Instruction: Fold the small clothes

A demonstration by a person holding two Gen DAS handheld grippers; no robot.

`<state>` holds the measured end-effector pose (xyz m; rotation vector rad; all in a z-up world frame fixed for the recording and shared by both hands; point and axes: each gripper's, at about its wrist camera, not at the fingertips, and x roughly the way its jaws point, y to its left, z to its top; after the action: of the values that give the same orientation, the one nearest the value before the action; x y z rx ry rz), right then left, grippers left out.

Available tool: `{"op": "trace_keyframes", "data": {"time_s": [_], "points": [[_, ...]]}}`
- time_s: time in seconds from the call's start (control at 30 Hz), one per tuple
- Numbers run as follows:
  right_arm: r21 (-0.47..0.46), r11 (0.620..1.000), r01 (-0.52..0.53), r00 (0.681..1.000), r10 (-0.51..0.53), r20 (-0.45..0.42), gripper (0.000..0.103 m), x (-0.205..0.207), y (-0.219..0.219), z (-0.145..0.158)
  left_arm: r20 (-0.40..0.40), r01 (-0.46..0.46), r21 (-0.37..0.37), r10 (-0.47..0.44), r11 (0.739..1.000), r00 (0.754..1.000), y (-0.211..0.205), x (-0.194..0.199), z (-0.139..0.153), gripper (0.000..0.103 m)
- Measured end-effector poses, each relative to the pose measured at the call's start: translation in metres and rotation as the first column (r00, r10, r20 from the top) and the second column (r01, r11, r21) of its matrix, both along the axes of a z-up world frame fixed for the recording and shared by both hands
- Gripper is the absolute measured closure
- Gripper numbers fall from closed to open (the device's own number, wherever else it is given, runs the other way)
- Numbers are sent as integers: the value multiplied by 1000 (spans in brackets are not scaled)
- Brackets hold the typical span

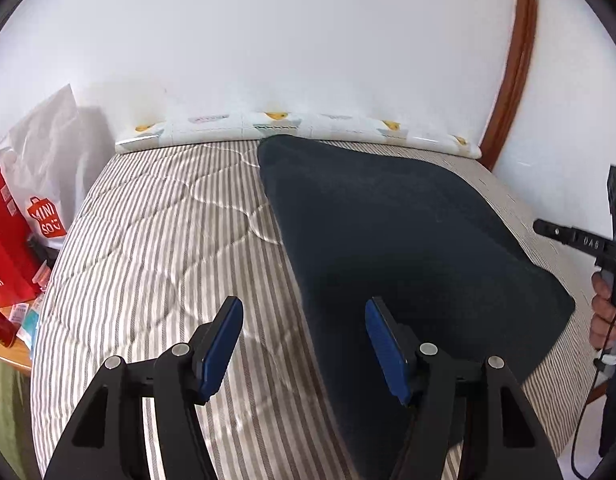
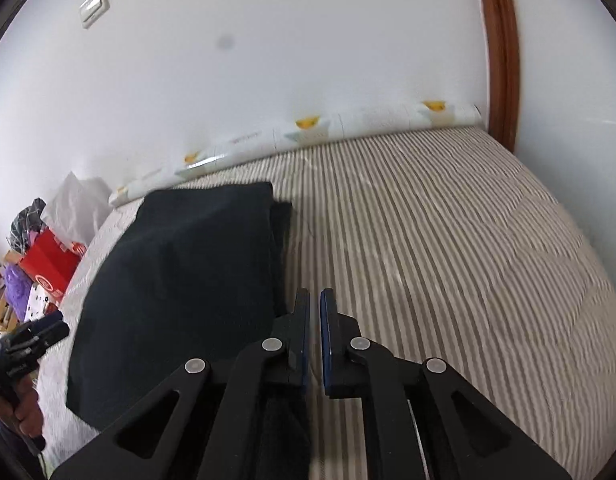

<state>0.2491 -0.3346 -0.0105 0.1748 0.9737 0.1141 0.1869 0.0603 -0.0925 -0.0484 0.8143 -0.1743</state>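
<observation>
Left hand-held gripper (image 1: pixel 303 344) released, nothing between its pads, hovering tilted down over the near left edge of the dark garment (image 1: pixel 408 240). Right hand-held gripper (image 2: pixel 314 336) clenched on nothing, at the garment's 3 o'clock side. Garment lies folded on the striped bed (image 1: pixel 155 232). Next fold: pinch both near corners evenly, carry toward 12 o'clock, keep edges aligned.

1. Left gripper (image 1: pixel 303 344): black angular linkage arms, round silver pivot screws, blue rectangular pads (image 1: pixel 221 350).
2. Right gripper (image 2: pixel 314 338): same black frame, silver screws, blue pads (image 2: pixel 327 344).
3. Handle with white lettering; black cable (image 1: pixel 588 408) hanging below.
</observation>
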Motion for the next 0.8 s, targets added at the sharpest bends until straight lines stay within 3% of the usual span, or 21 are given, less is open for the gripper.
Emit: {"op": "trace_keyframes", "data": {"time_s": [0.07,0.17,0.27,0.4,0.43,0.47,0.53,0.7,0.8], "points": [[-2,999,-38,999,37,-38,72,23,14,0,-12,-19,5,19,1000,1000,0,9,0,42],[-28,997,-75,996,73,-60,55,57,34,-6,-27,-29,9,29,1000,999,-2,20,0,42],[-30,998,-53,990,49,-132,55,85,42,-24,-37,-31,16,31,999,999,-4,27,-1,42],[87,996,10,974,10,-224,57,115,38,-50,-42,-24,2,24,1000,999,-5,32,-5,42],[107,994,-3,974,27,-225,69,118,41,-51,-42,-21,1,21,1000,999,-5,33,-5,41],[118,992,-35,975,60,-216,88,117,44,-50,-43,-19,3,19,1000,999,-5,33,-6,41],[69,995,-68,987,77,-140,93,114,43,-38,-41,-10,8,11,1000,999,-5,33,-6,40],[67,996,-51,983,62,-175,91,123,41,-46,-46,-14,-8,13,1000,999,1,31,-7,40],[14,999,-32,989,34,-145,74,127,50,-41,-51,-15,-21,13,1000,999,3,27,-8,40]]}}
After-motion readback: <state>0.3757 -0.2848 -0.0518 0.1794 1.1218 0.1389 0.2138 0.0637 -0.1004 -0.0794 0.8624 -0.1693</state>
